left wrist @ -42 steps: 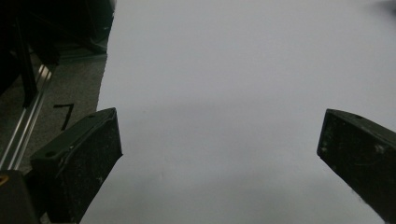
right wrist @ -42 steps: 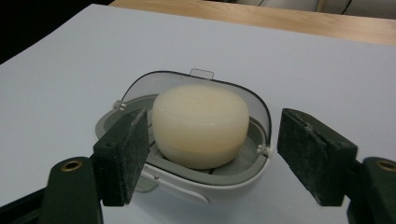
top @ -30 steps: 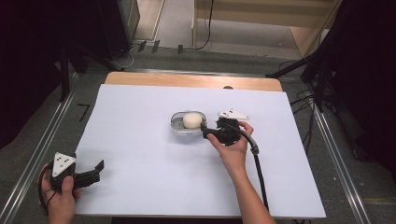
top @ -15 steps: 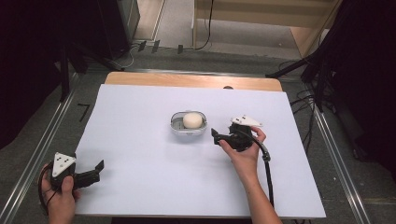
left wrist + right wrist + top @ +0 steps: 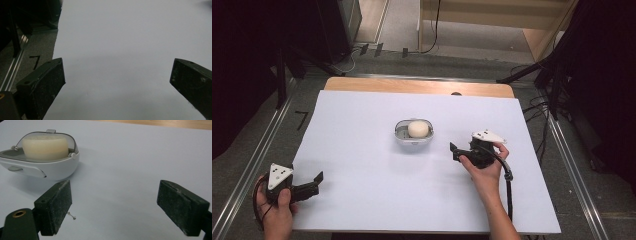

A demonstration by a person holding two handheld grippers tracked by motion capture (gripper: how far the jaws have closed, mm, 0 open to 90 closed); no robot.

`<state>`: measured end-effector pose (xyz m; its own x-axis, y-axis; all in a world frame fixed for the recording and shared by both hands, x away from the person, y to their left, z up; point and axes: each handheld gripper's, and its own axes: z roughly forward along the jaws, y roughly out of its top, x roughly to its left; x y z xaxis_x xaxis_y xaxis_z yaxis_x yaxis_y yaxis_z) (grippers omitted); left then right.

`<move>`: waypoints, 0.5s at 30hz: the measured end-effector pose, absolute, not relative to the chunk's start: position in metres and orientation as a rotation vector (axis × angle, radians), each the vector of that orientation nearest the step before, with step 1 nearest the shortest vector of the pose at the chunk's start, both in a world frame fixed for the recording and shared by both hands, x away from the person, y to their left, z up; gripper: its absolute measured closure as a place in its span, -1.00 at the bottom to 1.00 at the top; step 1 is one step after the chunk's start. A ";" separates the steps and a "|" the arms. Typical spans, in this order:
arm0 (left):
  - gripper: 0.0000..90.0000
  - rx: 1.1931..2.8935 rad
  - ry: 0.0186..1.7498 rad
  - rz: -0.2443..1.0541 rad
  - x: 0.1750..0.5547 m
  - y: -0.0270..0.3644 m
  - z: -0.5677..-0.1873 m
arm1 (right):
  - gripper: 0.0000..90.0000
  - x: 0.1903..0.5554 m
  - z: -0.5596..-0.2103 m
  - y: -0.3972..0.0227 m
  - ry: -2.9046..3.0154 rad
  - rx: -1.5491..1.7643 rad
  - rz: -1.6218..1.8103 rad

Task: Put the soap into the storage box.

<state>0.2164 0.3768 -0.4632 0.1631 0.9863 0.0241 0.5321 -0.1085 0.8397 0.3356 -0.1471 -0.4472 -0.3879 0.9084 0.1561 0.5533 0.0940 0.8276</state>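
Right gripper (image 5: 455, 151) wide-jawed, empty, near white dish (image 5: 413, 137) with cream block (image 5: 417, 128); left gripper (image 5: 315, 181) likewise wide.

white sheet (image 5: 362, 150) covers desk (image 5: 412, 86), wood strip showing at far edge. black cables (image 5: 537, 107) on floor (image 5: 257, 150) beyond right tongs.

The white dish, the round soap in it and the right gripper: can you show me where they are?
white dish (image 5: 55, 171), right gripper view, on its outer wall.
round soap (image 5: 417, 128), high view, on its flat top.
right gripper (image 5: 454, 152), high view, midway between its open fingertips.
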 end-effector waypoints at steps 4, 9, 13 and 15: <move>-0.99 1.736 1.454 0.821 0.216 0.377 -0.463 | -0.71 0.332 -0.451 -0.156 1.973 1.450 1.207; -0.99 1.737 1.455 0.823 0.216 0.377 -0.463 | -0.71 0.327 -0.456 -0.168 1.963 1.464 1.193; -0.99 1.736 1.456 0.824 0.216 0.376 -0.463 | -0.71 0.323 -0.459 -0.176 1.956 1.479 1.186; -0.99 1.737 1.455 0.825 0.216 0.376 -0.463 | -0.71 0.321 -0.461 -0.179 1.956 1.478 1.186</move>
<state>0.2163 0.3765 -0.4633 0.1603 0.9867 0.0279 0.5303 -0.1099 0.8407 0.3213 -0.1794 -0.4611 -0.3500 0.9228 0.1608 0.5691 0.0731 0.8190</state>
